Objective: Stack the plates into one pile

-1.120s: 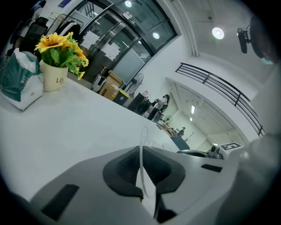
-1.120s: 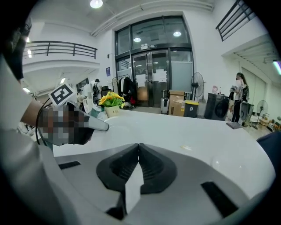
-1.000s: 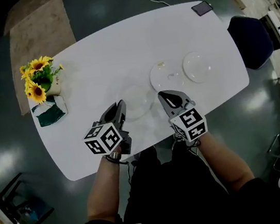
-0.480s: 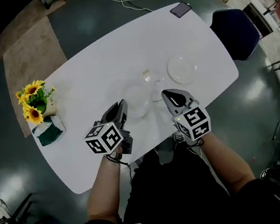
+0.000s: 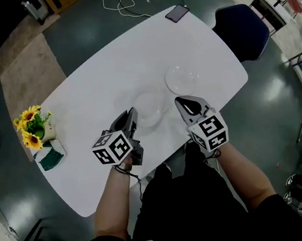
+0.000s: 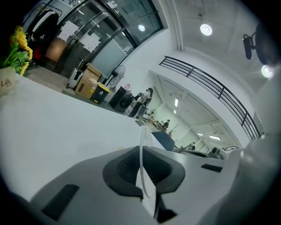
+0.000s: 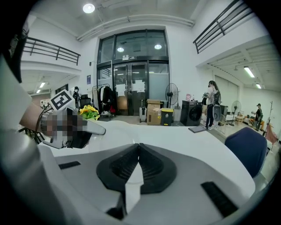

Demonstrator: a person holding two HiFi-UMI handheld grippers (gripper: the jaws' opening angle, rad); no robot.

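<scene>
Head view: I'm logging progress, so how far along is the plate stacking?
Done: no pile yet. In hand: left gripper pinches the clear plate by its rim; right gripper is shut beside it. Left: stacking it with the other plate farther right.

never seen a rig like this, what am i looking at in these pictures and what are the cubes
No robot: a person holds a hand-held gripper in each hand; the marker cubes are part of them. One picture looks down from a camera on the person's head; the other two come from cameras on the grippers. On the table lie a loose clear plate, potted sunflowers and a dark device. The left hand-held gripper is shut on the rim of another clear plate. The right hand-held gripper is shut, nothing plainly between its jaws.
</scene>
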